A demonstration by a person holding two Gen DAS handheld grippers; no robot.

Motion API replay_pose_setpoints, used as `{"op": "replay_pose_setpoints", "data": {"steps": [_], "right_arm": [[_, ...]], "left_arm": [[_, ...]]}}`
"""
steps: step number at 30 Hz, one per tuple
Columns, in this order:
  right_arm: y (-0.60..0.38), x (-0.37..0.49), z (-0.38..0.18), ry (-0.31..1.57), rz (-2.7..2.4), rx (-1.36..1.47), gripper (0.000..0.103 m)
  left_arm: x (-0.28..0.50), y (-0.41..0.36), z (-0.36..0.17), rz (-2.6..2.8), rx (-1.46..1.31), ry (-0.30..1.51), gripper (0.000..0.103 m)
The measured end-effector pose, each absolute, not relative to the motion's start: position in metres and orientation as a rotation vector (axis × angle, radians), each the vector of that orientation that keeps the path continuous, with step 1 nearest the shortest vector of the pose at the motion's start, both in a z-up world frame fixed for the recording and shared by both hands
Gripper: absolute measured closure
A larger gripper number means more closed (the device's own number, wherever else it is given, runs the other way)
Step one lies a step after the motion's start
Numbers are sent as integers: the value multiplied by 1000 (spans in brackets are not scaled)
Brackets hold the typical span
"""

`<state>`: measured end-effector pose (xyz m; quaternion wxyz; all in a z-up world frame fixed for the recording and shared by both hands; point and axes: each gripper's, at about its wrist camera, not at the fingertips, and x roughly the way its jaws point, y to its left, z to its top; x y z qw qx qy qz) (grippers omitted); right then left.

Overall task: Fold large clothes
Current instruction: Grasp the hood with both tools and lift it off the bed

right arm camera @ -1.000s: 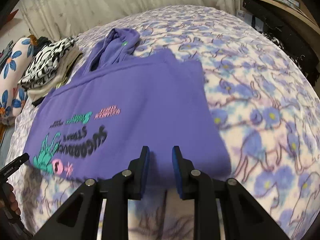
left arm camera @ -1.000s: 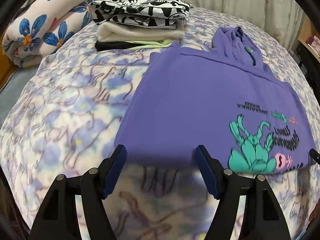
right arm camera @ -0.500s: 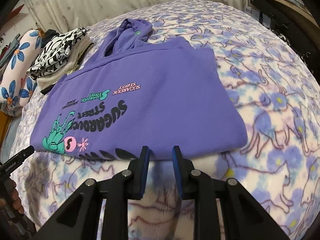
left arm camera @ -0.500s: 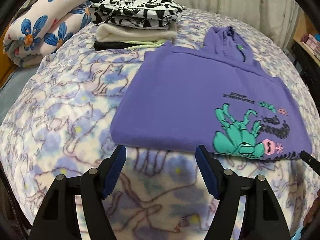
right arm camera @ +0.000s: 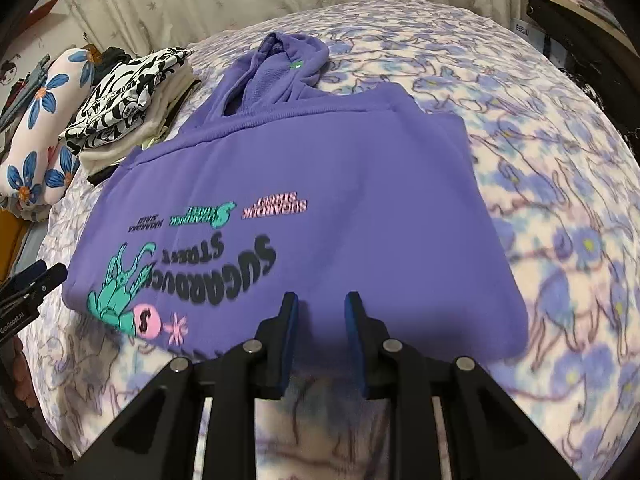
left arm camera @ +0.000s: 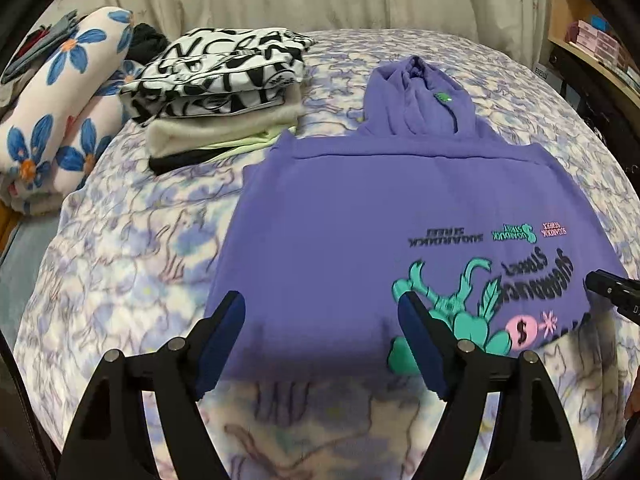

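Hovering at the hoodie (left arm camera: 340, 216) hem at 6 o'clock, left gripper (left arm camera: 320, 336) opening, empty; right gripper (right arm camera: 322, 320) narrowly parted, empty; pinch both hem corners evenly, then fold toward 12 o'clock.

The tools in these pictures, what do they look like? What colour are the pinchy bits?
Each tool is a black plastic frame with triangle-shaped cutouts and shiny silver round bolts. The left tool and the right tool both end in two flat fingers lined with dark blue pads. No cables or sleeves show.
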<state>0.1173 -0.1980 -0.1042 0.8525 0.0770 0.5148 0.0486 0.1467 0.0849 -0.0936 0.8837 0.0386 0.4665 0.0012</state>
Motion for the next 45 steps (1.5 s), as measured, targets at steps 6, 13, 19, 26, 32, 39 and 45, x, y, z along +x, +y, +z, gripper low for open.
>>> {"op": "replay_pose_setpoints", "data": {"steps": [6, 13, 19, 26, 32, 39, 45], "right_arm": [[-198, 143, -102, 1082, 128, 146, 79], [-209, 184, -102, 1078, 126, 172, 79], [-211, 227, -93, 1052, 131, 179, 79], [-223, 312, -78, 1017, 129, 262, 79], [-230, 393, -85, 1015, 125, 299, 64], [-238, 467, -121, 1036, 107, 383, 57], [-232, 505, -149, 1041, 107, 409, 57]], "left_arm": [[190, 73, -92, -39, 96, 981, 26], [257, 56, -86, -69, 169, 952, 26], [331, 48, -88, -103, 149, 998, 26], [416, 35, -105, -128, 98, 1083, 26], [478, 21, -128, -107, 63, 1117, 26], [541, 8, -162, -34, 138, 1113, 26], [561, 22, -184, -72, 21, 1118, 24]]}}
